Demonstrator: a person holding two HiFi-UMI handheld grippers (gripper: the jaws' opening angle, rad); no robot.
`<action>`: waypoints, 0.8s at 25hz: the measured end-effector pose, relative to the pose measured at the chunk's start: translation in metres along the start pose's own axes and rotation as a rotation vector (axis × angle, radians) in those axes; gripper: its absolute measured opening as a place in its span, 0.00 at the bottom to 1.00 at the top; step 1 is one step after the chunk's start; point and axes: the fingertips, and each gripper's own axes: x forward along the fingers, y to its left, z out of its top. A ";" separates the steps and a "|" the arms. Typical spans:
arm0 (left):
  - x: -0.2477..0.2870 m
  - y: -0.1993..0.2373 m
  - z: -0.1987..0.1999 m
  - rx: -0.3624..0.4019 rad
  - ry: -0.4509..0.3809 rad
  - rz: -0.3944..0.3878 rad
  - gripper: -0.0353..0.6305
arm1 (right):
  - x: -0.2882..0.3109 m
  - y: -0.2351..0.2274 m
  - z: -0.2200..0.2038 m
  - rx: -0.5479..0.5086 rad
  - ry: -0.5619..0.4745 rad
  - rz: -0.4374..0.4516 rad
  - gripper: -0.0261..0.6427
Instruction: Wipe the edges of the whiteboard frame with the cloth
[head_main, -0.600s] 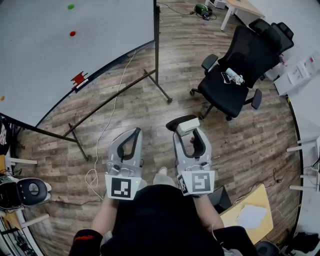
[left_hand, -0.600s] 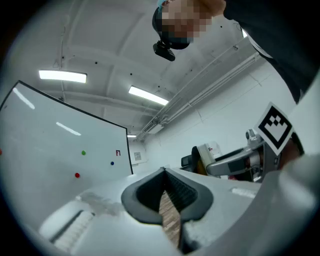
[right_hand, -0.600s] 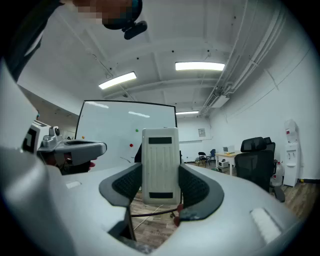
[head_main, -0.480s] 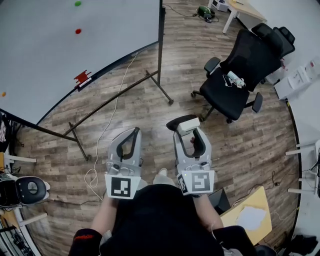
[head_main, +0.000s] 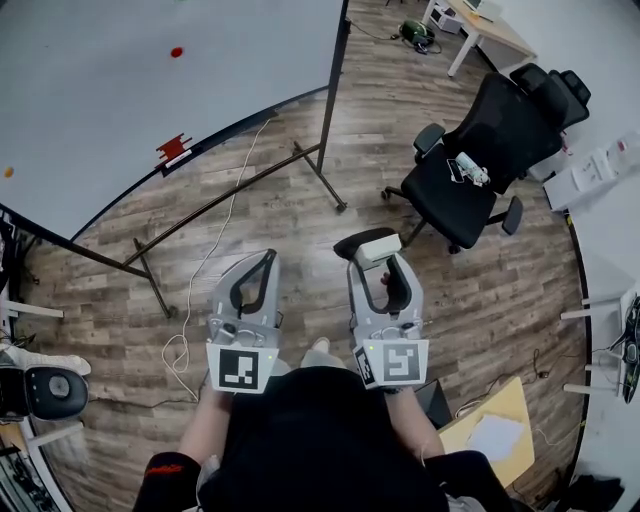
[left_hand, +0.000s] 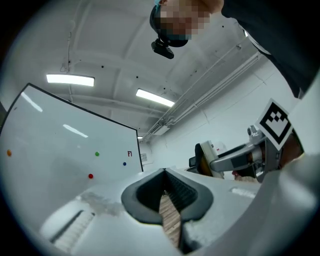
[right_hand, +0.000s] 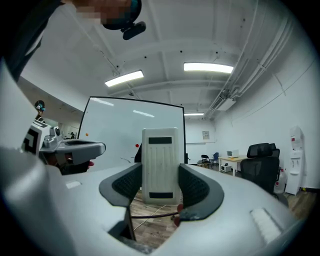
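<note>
Two grippers sit low in the frame in the head view, side by side and close to the person's body. The left gripper (head_main: 259, 276) has its jaws drawn together at the tips with nothing between them, and only floorboards show through the slit in the left gripper view (left_hand: 164, 172). The right gripper (head_main: 378, 263) is clamped on one white ribbed block (right_hand: 160, 165) with dark bands at top and bottom, which I take to be a board wiper. It stands upright between the pads and pokes out past them (head_main: 367, 246). No cloth shows in any view. Outward from there, one whiteboard (head_main: 150, 100) fills the upper left of the head view, well apart from both grippers. Its frame (head_main: 336, 70) shows as a dark upright edge running down from the top centre, and a lower edge sweeps from that corner toward the left border. The board therefore lies ahead and to the left. The left gripper is on the nearer side, but the right one carries the wiping tool, so I judge the right must travel forward and leftward to meet the frame, most likely at that near corner. On the board's face the left gripper view shows four coloured dots (left_hand: 90, 176). One black office chair (head_main: 480, 150) stands at upper right, clear of that path. One pale cable (head_main: 215, 250) trails over the floor under the board's stand.
</note>
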 end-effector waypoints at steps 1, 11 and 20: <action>0.001 -0.002 0.000 0.000 -0.001 -0.003 0.06 | -0.001 -0.001 0.000 -0.002 0.000 -0.001 0.39; 0.023 -0.043 0.010 0.001 -0.026 -0.019 0.06 | -0.025 -0.040 0.006 0.016 -0.037 -0.001 0.39; 0.031 -0.054 0.005 0.008 0.003 0.015 0.06 | -0.026 -0.064 -0.003 0.054 -0.016 0.018 0.39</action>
